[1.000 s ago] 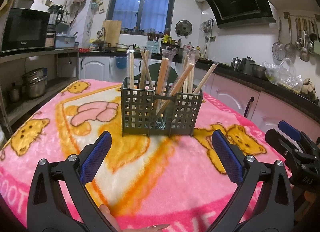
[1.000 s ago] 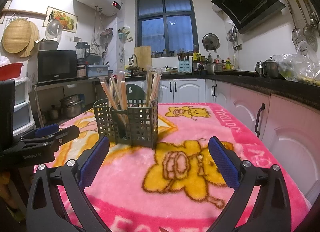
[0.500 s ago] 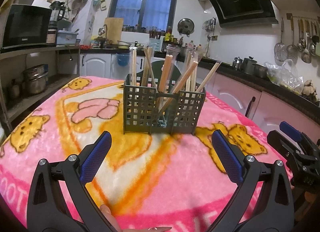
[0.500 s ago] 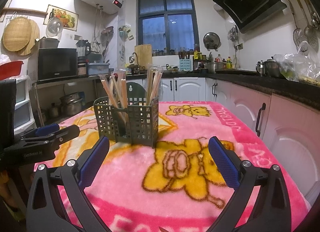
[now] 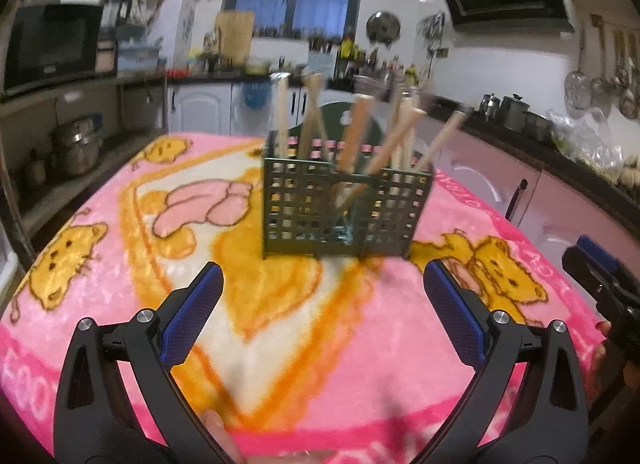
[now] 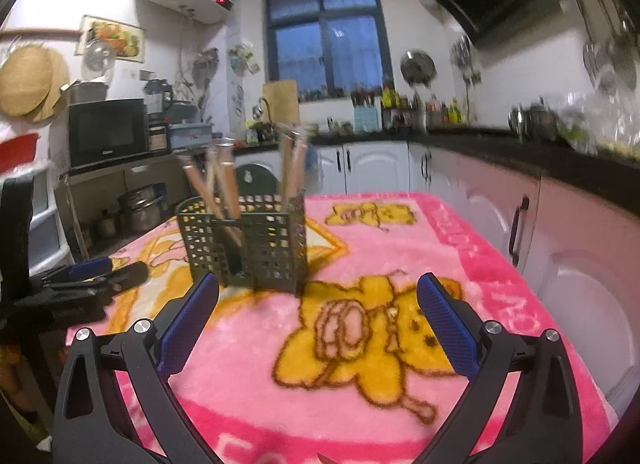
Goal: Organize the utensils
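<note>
A dark green mesh utensil basket (image 5: 344, 210) stands on the pink cartoon blanket (image 5: 120, 248) and holds several wrapped wooden chopsticks (image 5: 356, 132) that lean in different directions. My left gripper (image 5: 322, 288) is open and empty, a short way in front of the basket. In the right wrist view the basket (image 6: 246, 242) sits to the front left, chopsticks (image 6: 218, 184) upright in it. My right gripper (image 6: 318, 300) is open and empty over the blanket (image 6: 400, 256), right of the basket. Each gripper shows at the edge of the other's view: right gripper (image 5: 596, 268), left gripper (image 6: 96, 272).
Pink cabinets (image 6: 560, 248) and a dark counter run along the right. A shelf with a microwave (image 6: 106, 132) and pots (image 5: 76, 148) stands at the left. The blanket's front edge lies just below both grippers.
Both grippers have moved closer to the basket and tilted down a little; the views are blurred by motion. Both stay open and empty.
</note>
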`<state>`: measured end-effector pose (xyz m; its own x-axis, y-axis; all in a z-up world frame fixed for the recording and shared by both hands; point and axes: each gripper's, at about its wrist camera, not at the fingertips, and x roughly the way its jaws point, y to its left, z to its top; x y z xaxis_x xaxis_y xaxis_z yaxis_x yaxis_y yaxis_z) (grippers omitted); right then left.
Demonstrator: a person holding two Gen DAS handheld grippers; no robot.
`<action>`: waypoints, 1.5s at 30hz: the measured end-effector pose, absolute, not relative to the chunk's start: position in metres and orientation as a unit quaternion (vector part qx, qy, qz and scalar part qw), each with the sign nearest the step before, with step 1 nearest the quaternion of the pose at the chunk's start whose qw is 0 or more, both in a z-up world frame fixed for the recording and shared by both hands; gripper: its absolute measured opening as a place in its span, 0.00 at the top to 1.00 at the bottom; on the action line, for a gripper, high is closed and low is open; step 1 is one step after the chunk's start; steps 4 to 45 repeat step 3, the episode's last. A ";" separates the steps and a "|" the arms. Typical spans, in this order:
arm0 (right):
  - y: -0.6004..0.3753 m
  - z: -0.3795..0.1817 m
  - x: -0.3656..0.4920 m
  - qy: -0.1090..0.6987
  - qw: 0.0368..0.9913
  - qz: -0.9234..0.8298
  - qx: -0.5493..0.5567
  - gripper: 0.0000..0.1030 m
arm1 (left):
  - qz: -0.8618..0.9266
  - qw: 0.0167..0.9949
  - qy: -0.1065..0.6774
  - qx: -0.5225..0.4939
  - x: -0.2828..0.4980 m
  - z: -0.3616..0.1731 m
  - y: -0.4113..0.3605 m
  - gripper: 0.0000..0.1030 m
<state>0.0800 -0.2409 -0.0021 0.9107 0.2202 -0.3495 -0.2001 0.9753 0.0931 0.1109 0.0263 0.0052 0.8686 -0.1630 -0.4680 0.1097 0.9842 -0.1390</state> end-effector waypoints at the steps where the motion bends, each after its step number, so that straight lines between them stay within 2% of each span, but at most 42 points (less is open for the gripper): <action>1: -0.249 -0.002 0.096 0.213 0.973 0.084 0.019 0.06 | -0.065 0.962 0.259 -0.062 0.121 0.010 0.042 0.10; 3: -0.265 -0.007 0.131 0.289 0.957 0.037 -0.002 0.06 | -0.047 0.958 0.275 -0.070 0.137 0.014 0.066 0.10; 45: -0.265 -0.007 0.131 0.289 0.957 0.037 -0.002 0.06 | -0.047 0.958 0.275 -0.070 0.137 0.014 0.066 0.10</action>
